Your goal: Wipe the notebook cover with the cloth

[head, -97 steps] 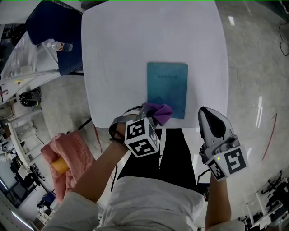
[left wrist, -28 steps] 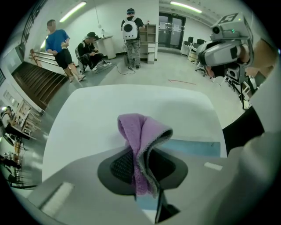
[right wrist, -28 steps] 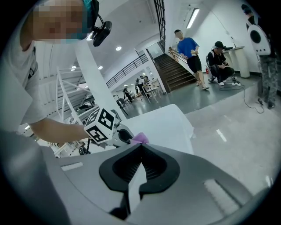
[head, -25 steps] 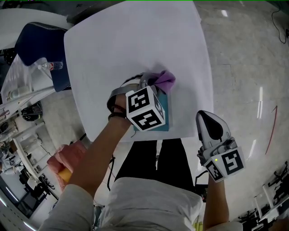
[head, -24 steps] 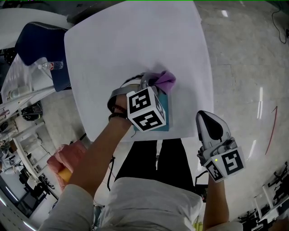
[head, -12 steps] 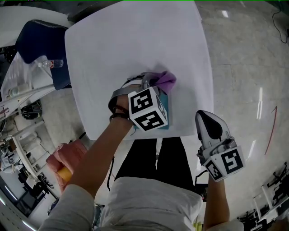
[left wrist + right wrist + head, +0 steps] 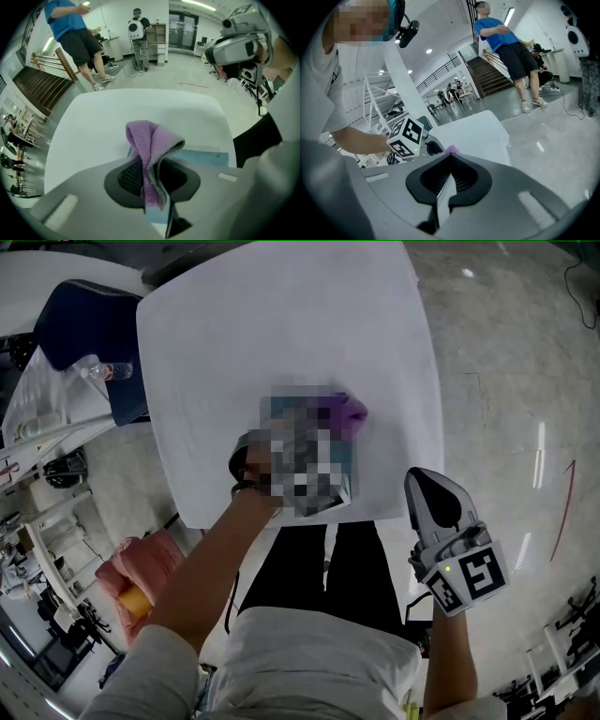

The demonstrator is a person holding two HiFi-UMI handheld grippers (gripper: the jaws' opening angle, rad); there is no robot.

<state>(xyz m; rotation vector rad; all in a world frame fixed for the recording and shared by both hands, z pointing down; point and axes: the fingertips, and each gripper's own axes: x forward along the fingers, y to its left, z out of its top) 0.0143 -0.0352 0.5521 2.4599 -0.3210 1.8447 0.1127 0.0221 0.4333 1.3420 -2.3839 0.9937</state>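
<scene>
My left gripper (image 7: 151, 176) is shut on a purple cloth (image 7: 147, 140), which bunches up out of the jaws and rests on the teal notebook (image 7: 201, 157). In the head view the cloth (image 7: 343, 412) lies at the notebook's (image 7: 349, 463) far end on the white table (image 7: 281, 324), and the left gripper above the notebook is blurred out. My right gripper (image 7: 425, 476) hangs off the table's near right edge, apart from the notebook. In its own view the right gripper (image 7: 449, 161) has its jaws shut with nothing between them.
A dark blue chair (image 7: 80, 306) and a water bottle (image 7: 108, 371) stand left of the table. A pink bundle (image 7: 141, 568) lies on the floor at the lower left. A person in a blue shirt (image 7: 77, 33) stands beyond the table's far edge.
Since the earliest frame my left gripper has carried the cloth from the notebook's near edge to its far end. Over the last second it has barely shifted. The right gripper has stayed put.
</scene>
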